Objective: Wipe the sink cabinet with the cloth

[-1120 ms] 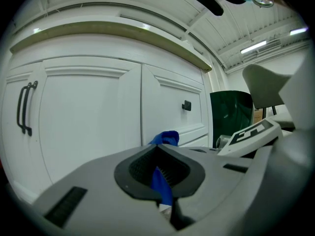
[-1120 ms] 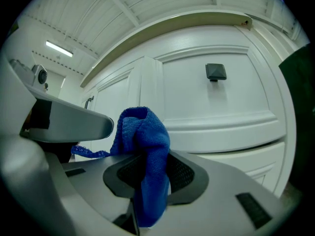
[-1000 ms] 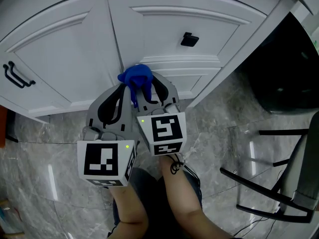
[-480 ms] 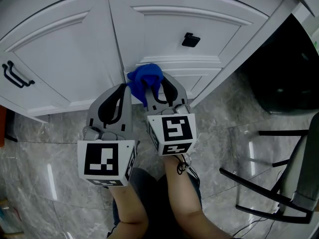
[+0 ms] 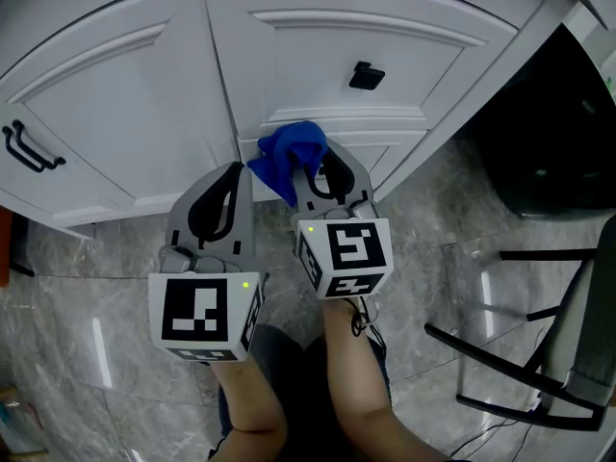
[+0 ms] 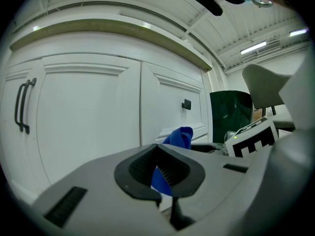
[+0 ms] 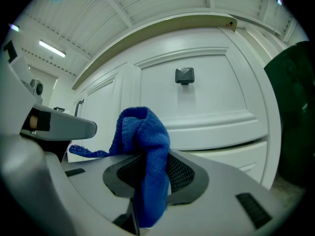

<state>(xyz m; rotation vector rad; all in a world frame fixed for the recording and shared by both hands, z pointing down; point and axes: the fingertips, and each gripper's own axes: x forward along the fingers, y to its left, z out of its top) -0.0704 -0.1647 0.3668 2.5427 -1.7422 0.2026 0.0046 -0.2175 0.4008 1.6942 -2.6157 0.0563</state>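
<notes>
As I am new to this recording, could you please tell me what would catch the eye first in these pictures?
The bright blue cloth stands out most, pinched in the right gripper low in front of the white cabinet, near the seam between its two doors. The left gripper sits close beside it on the left. A small black knob marks the right door.

Your cloth [image 7: 145, 141] is nubby blue terry, matt; the cabinet [image 5: 318, 65] is smooth white paint with a soft sheen, the floor [image 5: 433, 258] glossy veined stone
</notes>
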